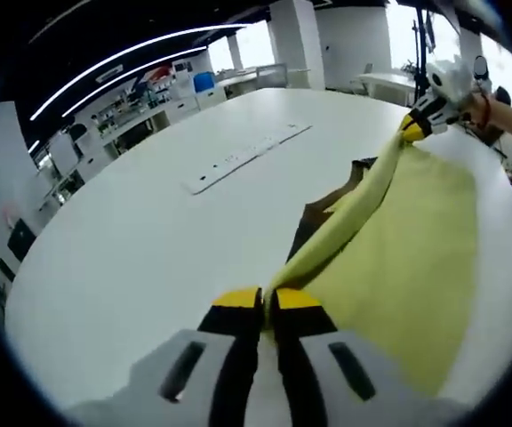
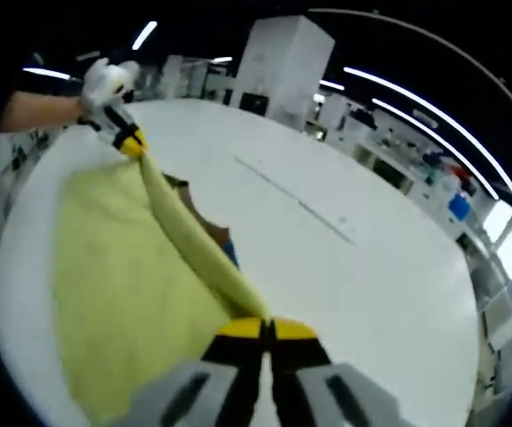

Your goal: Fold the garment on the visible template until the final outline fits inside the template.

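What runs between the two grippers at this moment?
A taut edge of the yellow garment, pinched by the left gripper and by the right gripper; both views show it lifted over the white table.

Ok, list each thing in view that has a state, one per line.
Yellow garment: one edge lifted and stretched taut between both grippers, the rest draped on the table.
Left gripper: shut on the garment edge.
Right gripper: shut on the garment edge.
Dark template: lying flat on the white table, mostly covered by the garment.
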The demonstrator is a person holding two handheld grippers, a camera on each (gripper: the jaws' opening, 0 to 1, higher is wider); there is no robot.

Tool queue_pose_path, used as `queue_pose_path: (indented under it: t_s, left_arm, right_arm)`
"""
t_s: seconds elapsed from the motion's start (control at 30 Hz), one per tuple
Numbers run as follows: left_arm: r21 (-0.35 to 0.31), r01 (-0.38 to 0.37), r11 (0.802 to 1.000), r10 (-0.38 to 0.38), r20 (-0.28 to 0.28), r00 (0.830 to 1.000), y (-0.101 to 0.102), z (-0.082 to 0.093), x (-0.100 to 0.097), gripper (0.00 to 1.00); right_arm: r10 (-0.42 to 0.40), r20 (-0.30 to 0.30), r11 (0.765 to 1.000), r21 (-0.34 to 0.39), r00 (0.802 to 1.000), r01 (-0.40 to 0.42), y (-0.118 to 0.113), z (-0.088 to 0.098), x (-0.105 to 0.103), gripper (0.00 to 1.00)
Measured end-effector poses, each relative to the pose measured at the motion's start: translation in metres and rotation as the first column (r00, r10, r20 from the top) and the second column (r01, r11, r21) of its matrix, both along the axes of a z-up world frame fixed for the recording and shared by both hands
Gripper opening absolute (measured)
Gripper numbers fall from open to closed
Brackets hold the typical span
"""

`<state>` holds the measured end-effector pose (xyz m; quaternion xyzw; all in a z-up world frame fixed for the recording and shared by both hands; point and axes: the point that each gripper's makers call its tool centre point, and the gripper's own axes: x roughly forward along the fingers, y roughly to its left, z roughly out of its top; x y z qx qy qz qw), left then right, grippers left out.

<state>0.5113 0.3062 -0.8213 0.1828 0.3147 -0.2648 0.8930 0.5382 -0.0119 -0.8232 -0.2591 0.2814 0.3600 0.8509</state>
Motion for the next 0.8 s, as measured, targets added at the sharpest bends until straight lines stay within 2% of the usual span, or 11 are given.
queue_pose_path:
  t_s: [0.07, 0.23, 0.33, 0.4, 0.47, 0.57, 0.7, 0.8]
  left_arm:
    - [-0.022, -0.014, 1.0, 0.014, -0.023, 1.0, 0.001, -0.006, 0.001, 0.03]
    - [-0.006, -0.007, 1.0, 0.007, -0.028, 1.0, 0.002, -0.013, 0.0, 0.04]
    - [-0.012, -0.019, 1.0, 0.019, -0.018, 1.0, 0.006, -0.01, -0.001, 0.09]
    - [0.003, -0.024, 1.0, 0.024, -0.008, 1.0, 0.012, -0.007, -0.002, 0.13]
    - [-0.011, -0.024, 1.0, 0.025, 0.004, 1.0, 0.016, 0.0, -0.004, 0.14]
    - [-0.022, -0.006, 1.0, 0.006, 0.011, 1.0, 0.019, 0.006, -0.012, 0.16]
    - [0.011, 0.037, 0.999, -0.037, 0.013, 0.999, 0.015, 0.006, -0.022, 0.23]
    - [0.09, 0.062, 0.994, -0.065, 0.032, 0.997, 0.016, 0.001, -0.016, 0.25]
  right_arm:
    - [-0.002, -0.003, 1.0, -0.004, 1.0, 0.002, 0.0, -0.005, 0.001, 0.0]
    - [-0.006, -0.02, 1.0, -0.003, 1.0, 0.005, 0.0, -0.013, 0.002, 0.0]
    - [-0.013, -0.026, 1.0, 0.008, 1.0, 0.013, -0.001, -0.011, 0.001, 0.01]
    - [-0.009, -0.024, 1.0, 0.009, 1.0, 0.009, -0.002, -0.007, -0.001, 0.05]
    - [0.005, -0.023, 1.0, 0.008, 1.0, -0.005, -0.003, -0.003, -0.005, 0.13]
    - [0.044, -0.03, 0.999, -0.006, 0.999, -0.044, 0.0, -0.001, -0.013, 0.2]
    - [0.079, -0.017, 0.994, -0.076, 0.997, -0.08, -0.004, -0.008, -0.015, 0.2]
    - [0.084, 0.0, 0.992, -0.092, 0.996, -0.084, -0.003, -0.009, -0.015, 0.2]
